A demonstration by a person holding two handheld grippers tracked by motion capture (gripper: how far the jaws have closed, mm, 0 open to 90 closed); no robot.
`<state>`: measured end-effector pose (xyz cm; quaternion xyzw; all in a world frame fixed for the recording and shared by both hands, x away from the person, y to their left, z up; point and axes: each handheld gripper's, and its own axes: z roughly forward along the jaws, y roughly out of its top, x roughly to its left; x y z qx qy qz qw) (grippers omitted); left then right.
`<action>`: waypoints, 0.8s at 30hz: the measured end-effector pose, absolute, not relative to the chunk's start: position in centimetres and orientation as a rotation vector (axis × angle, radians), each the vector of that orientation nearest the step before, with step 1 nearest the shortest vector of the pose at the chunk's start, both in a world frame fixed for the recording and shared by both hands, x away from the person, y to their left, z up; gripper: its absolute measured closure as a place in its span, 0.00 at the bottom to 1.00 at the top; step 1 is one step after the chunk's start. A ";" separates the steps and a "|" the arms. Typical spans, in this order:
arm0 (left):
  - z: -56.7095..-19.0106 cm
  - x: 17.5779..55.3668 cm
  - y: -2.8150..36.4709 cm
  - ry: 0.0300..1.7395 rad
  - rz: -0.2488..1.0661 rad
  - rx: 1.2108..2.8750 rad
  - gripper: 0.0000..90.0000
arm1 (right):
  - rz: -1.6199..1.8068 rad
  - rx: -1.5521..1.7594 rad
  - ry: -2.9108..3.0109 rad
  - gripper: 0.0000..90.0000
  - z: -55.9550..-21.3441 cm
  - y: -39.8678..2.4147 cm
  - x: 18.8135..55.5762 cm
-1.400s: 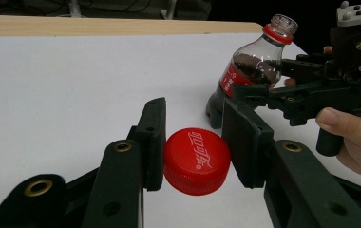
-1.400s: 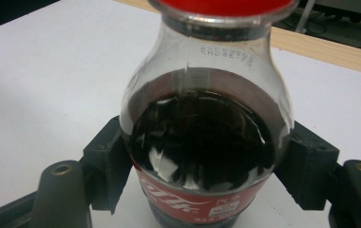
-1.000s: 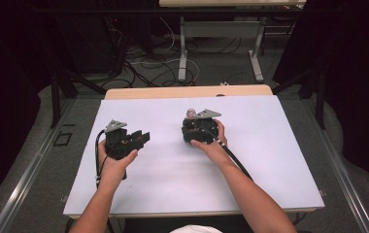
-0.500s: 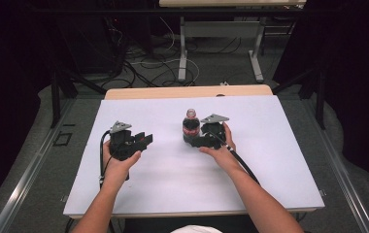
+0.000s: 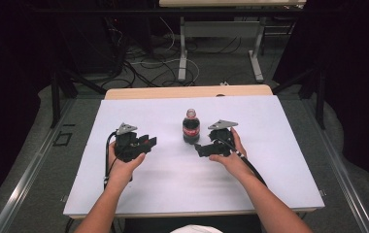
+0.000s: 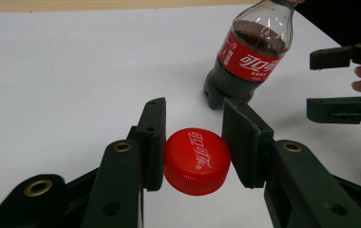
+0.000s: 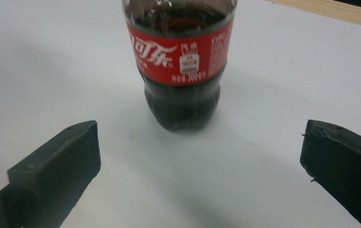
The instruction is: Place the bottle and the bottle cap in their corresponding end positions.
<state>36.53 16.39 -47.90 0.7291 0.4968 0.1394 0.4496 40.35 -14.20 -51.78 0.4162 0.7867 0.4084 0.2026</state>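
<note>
A small cola bottle point(image 5: 191, 127) with a red label stands upright on the white table point(image 5: 270, 184), near its middle. My right gripper point(image 5: 198, 148) sits just right of it, open; its jaws have just been opening, and nothing is between them. In the right gripper view the bottle point(image 7: 181, 61) stands beyond the wide-spread right gripper point(image 7: 200, 135). My left gripper point(image 5: 151, 141) is shut on a red bottle cap point(image 6: 196, 161), held by its ribbed sides between the pads of the left gripper point(image 6: 193, 107). The left gripper view also shows the bottle point(image 6: 252, 52) and the right gripper point(image 6: 311, 81).
A wooden strip point(image 5: 187, 91) runs along the table's far edge. Behind it are metal table legs point(image 5: 182, 53) and loose cables point(image 5: 148, 60) on the dark floor.
The right gripper has let go of the bottle and drawn back to the right and toward the person. The bottle now stands alone. The left gripper has kept still with the cap.
</note>
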 end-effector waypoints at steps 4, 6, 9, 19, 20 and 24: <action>-48.1 36.5 16.2 1.227 0.342 1.814 0.68 | 1.084 1.129 2.186 0.00 -51.8 -15.0 39.4; -48.2 36.5 16.1 1.232 0.340 1.808 0.68 | 1.082 1.146 2.185 0.00 -51.8 -15.5 38.9; -48.4 36.6 16.0 1.220 0.344 1.822 0.68 | 1.091 1.172 2.157 0.00 -51.8 -16.5 38.2; -49.1 36.5 14.9 1.200 0.342 1.865 0.68 | 1.097 1.217 2.129 0.00 -52.2 -19.4 36.0; -49.2 36.5 14.8 1.198 0.337 1.865 0.68 | 1.098 1.214 2.129 0.00 -52.3 -19.7 35.8; -49.4 36.6 14.4 1.175 0.330 1.916 0.68 | 1.099 1.226 2.123 0.00 -52.5 -20.6 35.2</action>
